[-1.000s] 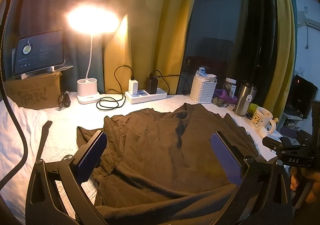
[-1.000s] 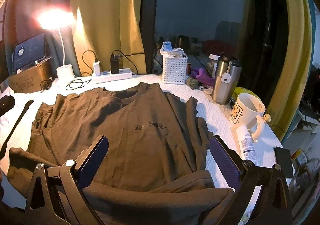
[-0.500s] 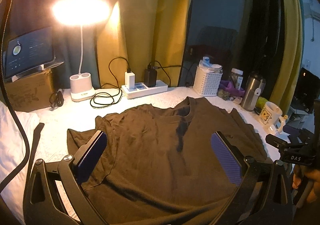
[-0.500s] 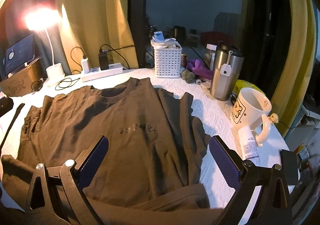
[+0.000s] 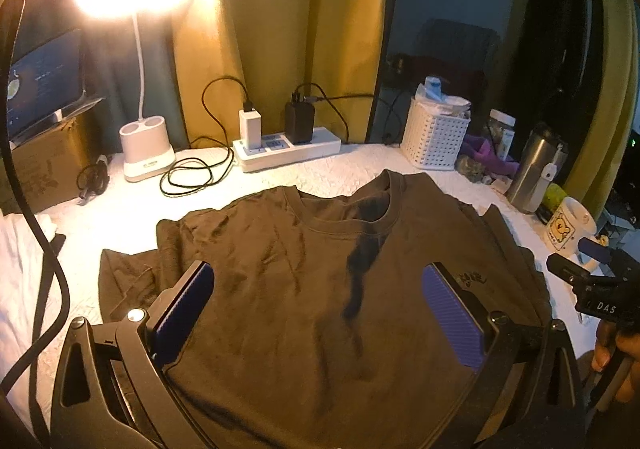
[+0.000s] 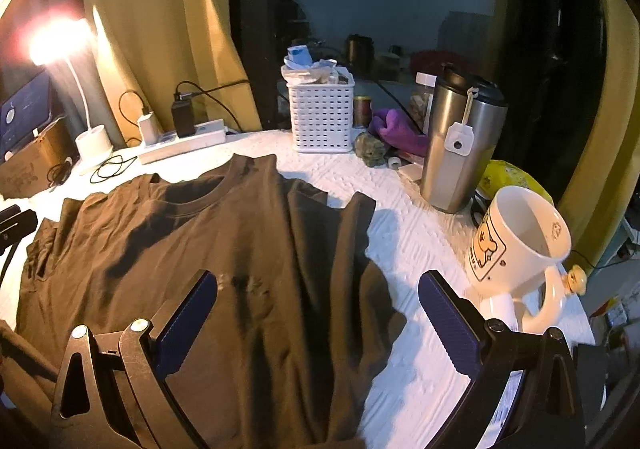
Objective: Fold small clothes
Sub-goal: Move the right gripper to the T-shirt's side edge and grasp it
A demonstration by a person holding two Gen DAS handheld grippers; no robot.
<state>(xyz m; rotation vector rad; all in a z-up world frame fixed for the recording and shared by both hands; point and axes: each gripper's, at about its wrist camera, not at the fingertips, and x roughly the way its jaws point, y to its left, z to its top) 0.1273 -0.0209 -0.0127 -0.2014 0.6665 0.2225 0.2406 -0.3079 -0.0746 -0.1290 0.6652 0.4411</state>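
Brown T-shirt (image 5: pixel 320 289) lies spread flat at frame centre, sleeves out; no fold evident. Left gripper (image 5: pixel 320 313) and right gripper (image 6: pixel 320 325) both gape wide, empty. Folding appears wholly outstanding.

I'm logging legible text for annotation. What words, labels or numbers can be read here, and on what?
"DAS": on the right gripper.
T-shirt chest print: blurred, unreadable.
Mug label under the bear: too small.
Cardboard box markings: unreadable.
Tablet screen text: too blurred.

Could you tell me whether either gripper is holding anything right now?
Nothing is held: the left gripper and right gripper are both open above the flat brown cotton T-shirt.
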